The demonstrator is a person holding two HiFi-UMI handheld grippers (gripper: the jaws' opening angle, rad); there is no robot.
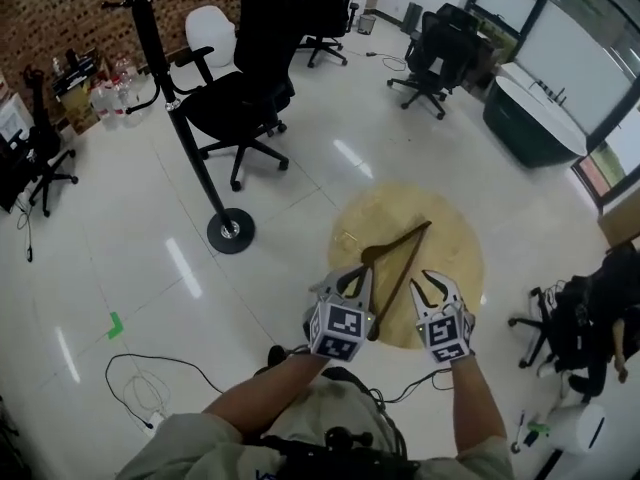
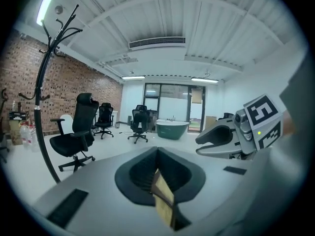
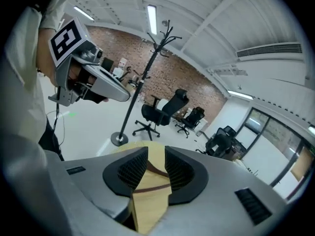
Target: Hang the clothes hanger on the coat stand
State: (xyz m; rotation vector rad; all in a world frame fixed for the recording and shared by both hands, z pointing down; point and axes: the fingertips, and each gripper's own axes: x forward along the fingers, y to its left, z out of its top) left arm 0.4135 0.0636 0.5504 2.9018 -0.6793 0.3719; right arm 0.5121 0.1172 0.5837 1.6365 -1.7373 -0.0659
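A dark brown wooden clothes hanger (image 1: 405, 273) lies flat on a round yellowish table (image 1: 450, 238). Both grippers hover over the table's near edge, on either side of the hanger's near end. My left gripper (image 1: 360, 273) (image 2: 157, 154) is shut with its tips meeting and nothing held. My right gripper (image 1: 437, 286) (image 3: 156, 163) is open; the hanger (image 3: 150, 185) and table (image 3: 147, 208) show through the gap without touching the pads. The black coat stand (image 1: 185, 138) (image 2: 42, 107) (image 3: 140, 90) rises from the floor to the table's left, well away from both grippers.
A black office chair (image 1: 245, 98) stands just behind the coat stand, with more chairs (image 1: 435, 53) further back. A dark green tub (image 1: 530, 118) sits at the far right. A cable (image 1: 150, 378) lies on the floor at the near left. Another chair (image 1: 575, 328) is close on the right.
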